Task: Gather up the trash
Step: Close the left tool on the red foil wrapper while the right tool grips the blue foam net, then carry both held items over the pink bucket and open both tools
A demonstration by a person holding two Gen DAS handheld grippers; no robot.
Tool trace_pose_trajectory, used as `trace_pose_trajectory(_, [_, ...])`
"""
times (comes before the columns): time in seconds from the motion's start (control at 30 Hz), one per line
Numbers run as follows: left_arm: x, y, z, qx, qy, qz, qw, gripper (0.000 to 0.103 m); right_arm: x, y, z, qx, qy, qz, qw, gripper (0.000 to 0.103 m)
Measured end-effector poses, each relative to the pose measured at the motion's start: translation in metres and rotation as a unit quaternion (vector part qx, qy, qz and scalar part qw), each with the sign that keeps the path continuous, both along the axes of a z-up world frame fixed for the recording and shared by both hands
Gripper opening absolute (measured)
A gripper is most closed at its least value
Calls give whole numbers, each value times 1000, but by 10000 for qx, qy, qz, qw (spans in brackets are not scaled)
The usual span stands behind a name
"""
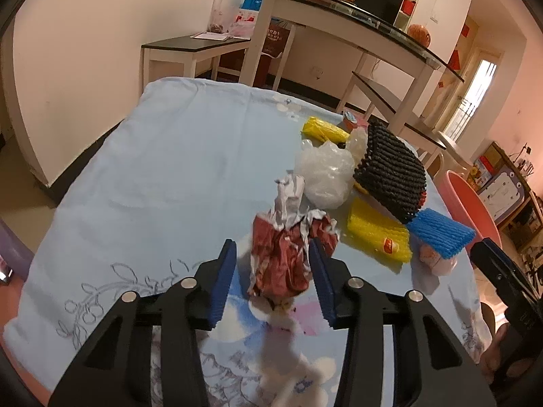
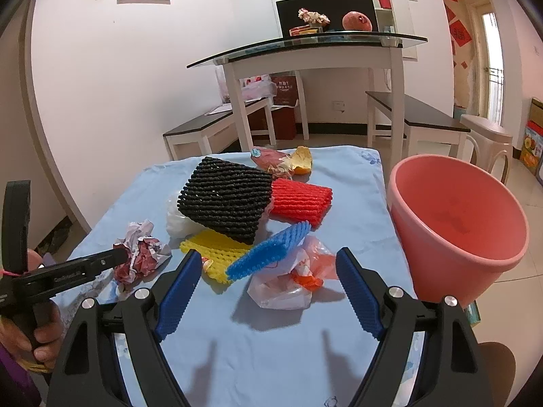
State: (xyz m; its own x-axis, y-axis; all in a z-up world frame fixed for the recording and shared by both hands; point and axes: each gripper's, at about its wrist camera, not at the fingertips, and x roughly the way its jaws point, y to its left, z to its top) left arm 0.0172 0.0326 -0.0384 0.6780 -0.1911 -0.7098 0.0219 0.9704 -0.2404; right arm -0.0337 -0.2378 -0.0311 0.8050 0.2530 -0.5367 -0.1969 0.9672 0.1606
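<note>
A crumpled red and white paper ball (image 1: 288, 254) sits on the blue cloth between the fingers of my left gripper (image 1: 271, 249), which is open around it; a gap shows on the left side. The ball also shows in the right wrist view (image 2: 141, 252). My right gripper (image 2: 268, 264) is open and empty, just short of a blue foam net (image 2: 268, 252) and a clear plastic bag (image 2: 288, 281). A pile of black (image 2: 224, 200), red (image 2: 300, 198) and yellow (image 2: 212, 246) foam nets lies beyond. A pink bucket (image 2: 454, 224) stands at the table's right edge.
The blue cloth (image 2: 271, 356) covers the table. A white plastic bag (image 1: 325, 173) and snack wrappers (image 2: 281, 161) lie in the pile. A glass-topped desk (image 2: 305, 47) and benches (image 2: 414, 115) stand behind the table.
</note>
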Motion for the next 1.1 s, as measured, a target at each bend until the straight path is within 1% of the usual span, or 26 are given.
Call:
trace_pose_trajectory(0.07, [3,-1,-1,29,37,4,10000,35,0,-2,0,47,15,-1,10000,80])
trace_pose_trajectory(0.1, [4,-1,-3,21,79,11,10000,34,1,-2,1,69,24,9,10000,80])
trace_pose_trajectory(0.17, [5,-3,-6,31,145,5,9999,24,2,-3,0,79,41,11,10000,79])
trace_pose_trajectory(0.2, [6,-3,-7,56,166,0,9998,22,3,-3,0,79,60,26,9999,76])
trace_pose_trajectory(0.33, [4,-4,-6,125,124,2,9998,17,8,-4,-2,100,162,76,9998,67])
trace_pose_trajectory(0.47, [1,-4,-4,174,40,-27,9998,16,13,-6,-4,176,252,37,9995,56])
trace_pose_trajectory(0.5, [-1,-4,-3,165,35,-35,9999,16,15,-7,-5,224,284,35,9993,49])
trace_pose_trajectory(0.53, [-2,-4,-3,164,28,-41,9999,16,16,-8,-5,248,312,41,9992,45])
trace_pose_trajectory(0.6, [-2,-3,-1,164,13,-34,9999,16,20,-9,-6,294,387,50,9988,32])
trace_pose_trajectory(0.63, [-3,-2,-1,155,9,-24,9999,16,20,-8,-7,296,408,51,9987,28])
trace_pose_trajectory(0.67, [-3,-1,0,139,6,-10,9999,16,21,-8,-7,302,431,74,9986,18])
trace_pose_trajectory(0.7, [-4,-1,1,130,6,10,9999,16,21,-8,-8,310,446,89,9985,12])
trace_pose_trajectory(0.8, [-6,2,2,105,-1,75,9999,16,19,-9,-7,331,382,104,9987,7])
trace_pose_trajectory(0.93, [-10,4,8,59,-60,134,9999,16,13,-11,0,447,277,152,9985,6])
trace_pose_trajectory(1.1, [-17,2,24,-28,-247,108,9996,16,6,-15,15,585,65,225,9980,6])
